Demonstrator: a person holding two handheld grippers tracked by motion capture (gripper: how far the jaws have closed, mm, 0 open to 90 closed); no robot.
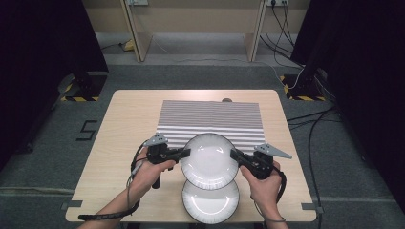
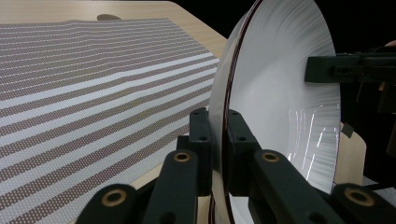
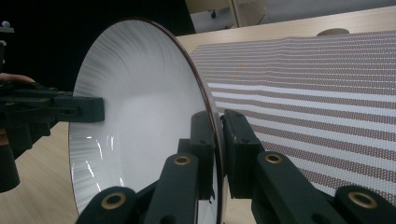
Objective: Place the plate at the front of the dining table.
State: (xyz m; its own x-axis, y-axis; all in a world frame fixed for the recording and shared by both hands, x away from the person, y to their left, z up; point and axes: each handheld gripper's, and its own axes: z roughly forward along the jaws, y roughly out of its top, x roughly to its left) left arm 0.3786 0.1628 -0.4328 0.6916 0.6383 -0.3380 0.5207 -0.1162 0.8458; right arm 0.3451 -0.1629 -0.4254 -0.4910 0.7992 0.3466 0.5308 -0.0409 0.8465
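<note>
While both hands sit near the front edge of the table (image 1: 124,114), we see the left gripper (image 1: 187,152) clamped on the left rim of the upper plate (image 1: 209,160) and the right gripper (image 1: 234,154) clamped on its right rim. In the left gripper view the jaws pinch the thin rim of this plate (image 2: 280,93), one pad on each face, and the other gripper (image 2: 322,69) shows at the far rim. The right gripper view gives the same: jaws tight on the rim of the plate (image 3: 135,107), the left gripper (image 3: 88,109) biting the opposite edge.

The held plate is white with a dark edge line and fine ribbing toward the rim. From above it lies roughly face up between the two grippers, its far part over the front edge of the striped mat (image 1: 210,117), its near part overlapping the lower plate (image 1: 210,202). We cannot tell if the two plates touch. The lower plate rests on bare wood at the front edge of the table, about centre, with its near rim reaching that edge.

The mat, grey and white stripes, covers the middle of the table toward the back edge. Left hand (image 1: 150,174) and right hand (image 1: 265,186) wrap the gripper handles, and a cable (image 1: 129,191) trails from the left one.
</note>
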